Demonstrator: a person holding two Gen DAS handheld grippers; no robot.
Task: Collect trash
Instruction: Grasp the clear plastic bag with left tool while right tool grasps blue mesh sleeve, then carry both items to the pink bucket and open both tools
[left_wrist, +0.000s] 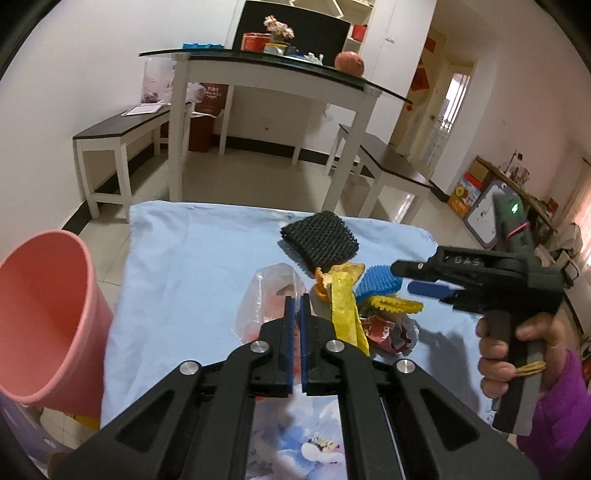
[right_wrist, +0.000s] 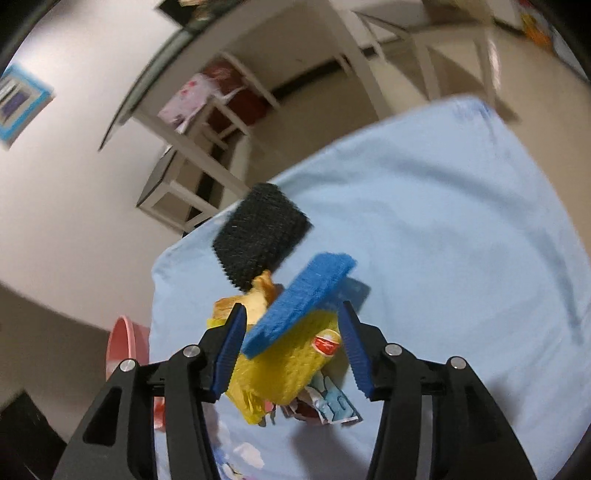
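**Two grippers over one heap of trash**

One heap of trash is seen on the light blue cloth (left_wrist: 177, 258). In it are counted one black foam net (left_wrist: 319, 240), one blue foam net (left_wrist: 380, 282), one yellow foam net (left_wrist: 397, 305), one yellow wrapper strip (left_wrist: 345, 310), one piece of orange peel (left_wrist: 321, 286), one clear plastic bag (left_wrist: 266, 306) and some crumpled printed wrappers (left_wrist: 388, 330). One pink bin (left_wrist: 44, 317) is seen beside the cloth's left edge.

The left gripper (left_wrist: 297, 314) is held above the clear plastic bag with its two blue pads drawn almost together; whether the bag is pinched cannot be told. The right gripper (right_wrist: 291, 345) is spread wide, its two fingers placed either side of the blue and yellow nets, nothing being clenched. In the left wrist view it is gripped by one hand (left_wrist: 517, 354) in a purple sleeve.
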